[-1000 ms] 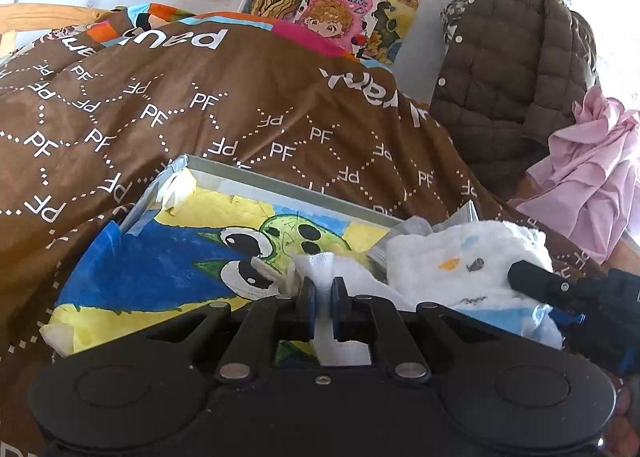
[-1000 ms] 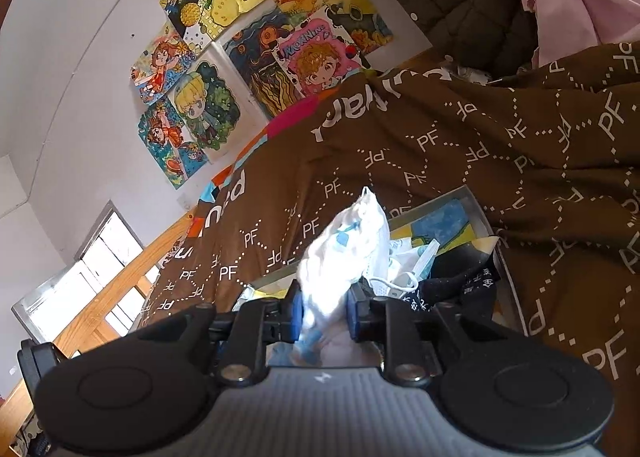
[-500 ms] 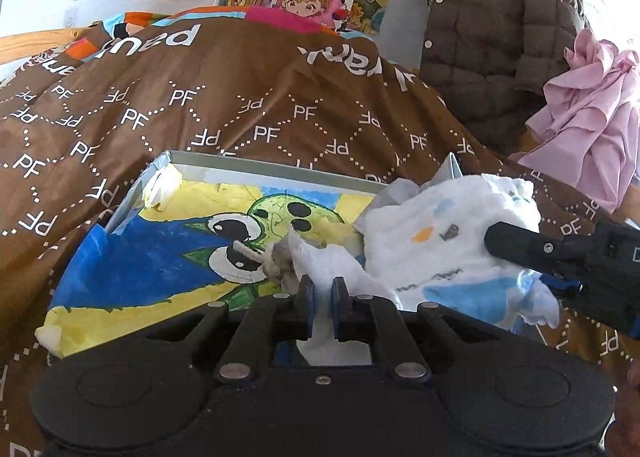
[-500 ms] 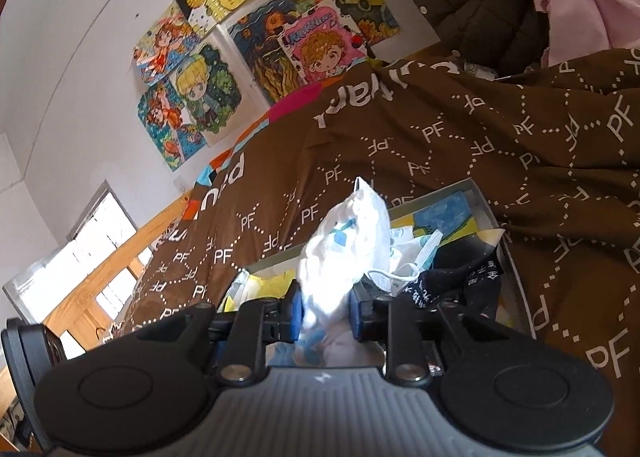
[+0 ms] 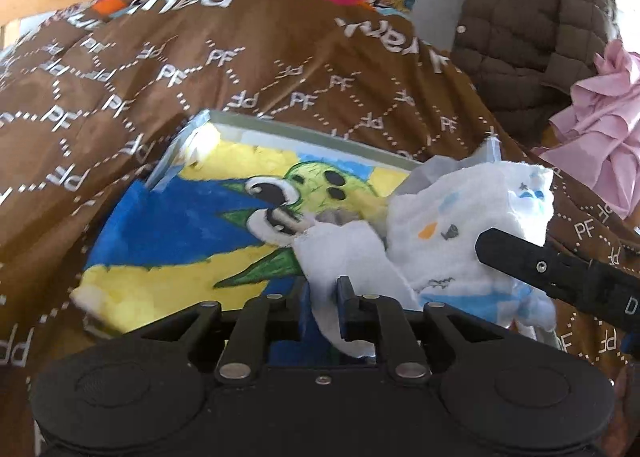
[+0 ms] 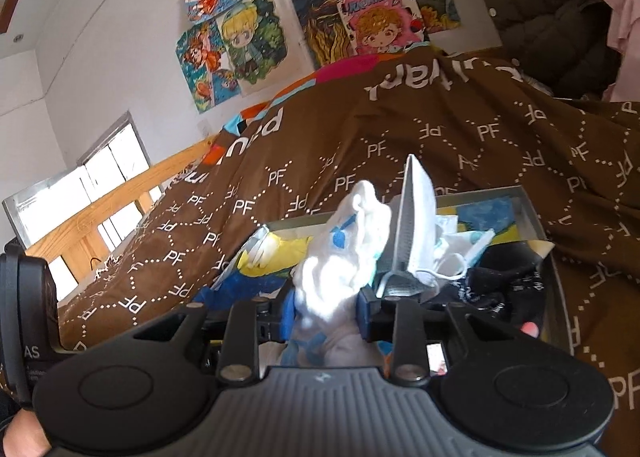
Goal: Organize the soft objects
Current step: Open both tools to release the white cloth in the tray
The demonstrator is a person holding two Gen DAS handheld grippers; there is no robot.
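On the brown PF-print quilt (image 5: 248, 69) sits a shallow grey box (image 5: 304, 133) lined with a blue-and-yellow cartoon drawing (image 5: 188, 225), taken as landmark. At the box's near edge the left gripper (image 5: 323, 311) has a strip of white cloth (image 5: 344, 257) between its jaws, which are opening, the cloth touching only the right finger. At the box's right end the right gripper (image 6: 325, 311) is also opening, a white printed cloth (image 6: 344, 257) bunched between its blue pads (image 6: 363, 307) and apparently still touching both, just beside a white face mask (image 6: 416, 217) and a black fabric (image 6: 500, 277) lying inside the box.
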